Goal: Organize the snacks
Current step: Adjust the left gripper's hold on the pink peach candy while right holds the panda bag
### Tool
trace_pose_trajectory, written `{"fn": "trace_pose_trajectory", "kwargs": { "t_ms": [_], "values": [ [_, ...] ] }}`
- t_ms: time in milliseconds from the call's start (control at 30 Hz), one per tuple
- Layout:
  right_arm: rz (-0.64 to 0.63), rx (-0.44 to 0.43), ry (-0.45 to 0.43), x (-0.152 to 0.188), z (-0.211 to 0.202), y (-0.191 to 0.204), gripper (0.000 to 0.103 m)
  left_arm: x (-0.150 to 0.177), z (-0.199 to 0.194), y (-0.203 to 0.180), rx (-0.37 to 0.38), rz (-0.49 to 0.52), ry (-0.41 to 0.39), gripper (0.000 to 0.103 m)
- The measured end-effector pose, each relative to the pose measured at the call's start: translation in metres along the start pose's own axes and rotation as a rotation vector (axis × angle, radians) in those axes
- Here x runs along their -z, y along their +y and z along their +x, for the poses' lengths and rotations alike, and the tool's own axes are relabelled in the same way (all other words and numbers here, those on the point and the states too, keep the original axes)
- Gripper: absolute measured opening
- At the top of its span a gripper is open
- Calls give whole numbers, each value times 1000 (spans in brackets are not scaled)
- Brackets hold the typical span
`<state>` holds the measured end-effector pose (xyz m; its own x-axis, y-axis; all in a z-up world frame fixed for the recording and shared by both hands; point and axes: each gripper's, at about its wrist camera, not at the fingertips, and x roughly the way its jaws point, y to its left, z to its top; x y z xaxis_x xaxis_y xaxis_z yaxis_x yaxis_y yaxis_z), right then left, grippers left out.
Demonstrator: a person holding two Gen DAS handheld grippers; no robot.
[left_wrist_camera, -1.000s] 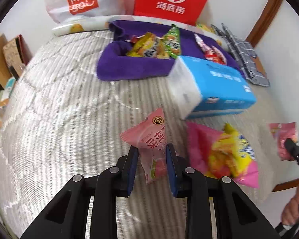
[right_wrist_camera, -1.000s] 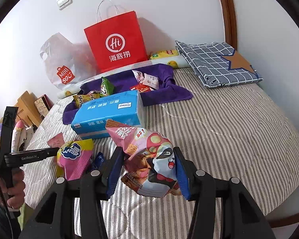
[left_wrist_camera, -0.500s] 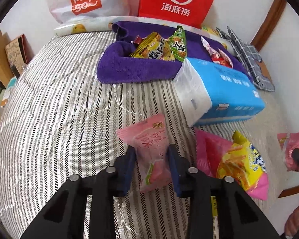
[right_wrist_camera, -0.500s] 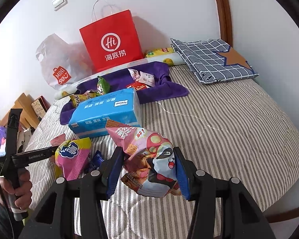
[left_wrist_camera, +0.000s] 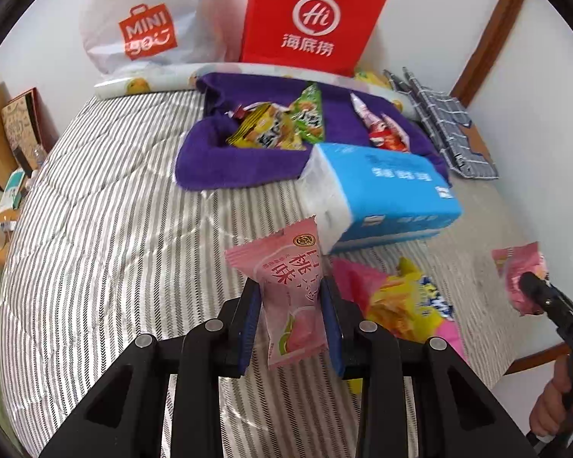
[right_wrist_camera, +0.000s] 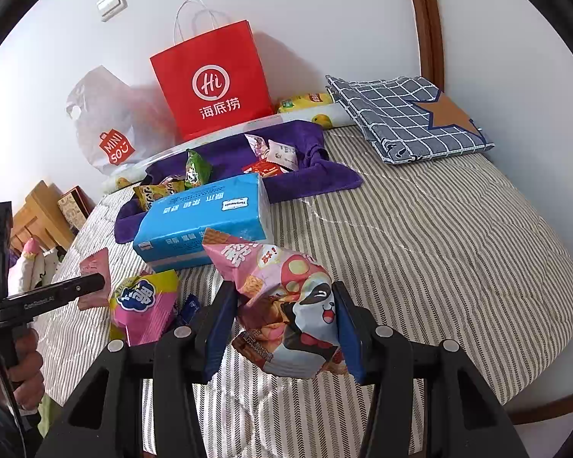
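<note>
The left gripper [left_wrist_camera: 291,318] pinches a pink peach sachet [left_wrist_camera: 291,297], seemingly clear of the bed [left_wrist_camera: 107,236]. The right gripper [right_wrist_camera: 282,324] clamps a crumpled panda bag [right_wrist_camera: 286,316], with the towel [right_wrist_camera: 317,179] at twelve o'clock.

We read "Hi" in a white ring above "海底捞" on the red paper bag [left_wrist_camera: 313,19]. Left of the red paper bag, the white plastic bag [left_wrist_camera: 145,19] carries an orange bag-shaped logo reading "MINI SO". In front of the red paper bag, the pink snack packet [left_wrist_camera: 292,294] shows the characters "桃味". The handle of the left tongs [right_wrist_camera: 46,299], seen from the right wrist view, bears small lettering that appears to read "GenRobot.AI". Print on the blue tissue pack [right_wrist_camera: 206,217] is too small to read.
</note>
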<state>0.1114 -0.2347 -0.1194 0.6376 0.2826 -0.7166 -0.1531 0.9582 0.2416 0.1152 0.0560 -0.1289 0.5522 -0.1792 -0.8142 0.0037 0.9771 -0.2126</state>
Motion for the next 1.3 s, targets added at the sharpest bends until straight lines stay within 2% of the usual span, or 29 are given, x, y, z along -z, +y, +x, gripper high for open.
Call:
{"fn": "trace_pose_trajectory", "kwargs": {
  "t_ms": [433,700,833,867,933,1000,1133,1300],
  "values": [
    [9,12,-6,-4,-5,1,47,-1,-17,-20,54,59,-43,31],
    [-12,9,-18,-6,-8,7,47,0,-22,-20,43,73,-53,26],
    [-21,10,-15,-5,-7,9,47,2,-17,-5,21,32,-38,26],
    [-23,9,-16,-5,-7,10,47,2,-16,-3,21,21,-32,29],
    [-24,8,-13,-5,-6,10,47,3,-12,7,36,-15,-11,43],
    [-26,9,-11,-4,-5,11,47,4,-8,13,45,-33,4,50],
    [-31,7,-5,-4,-3,12,47,2,2,16,45,-24,19,56],
    [-28,17,8,-1,2,7,48,-5,25,15,6,-7,50,56]
  ]
}}
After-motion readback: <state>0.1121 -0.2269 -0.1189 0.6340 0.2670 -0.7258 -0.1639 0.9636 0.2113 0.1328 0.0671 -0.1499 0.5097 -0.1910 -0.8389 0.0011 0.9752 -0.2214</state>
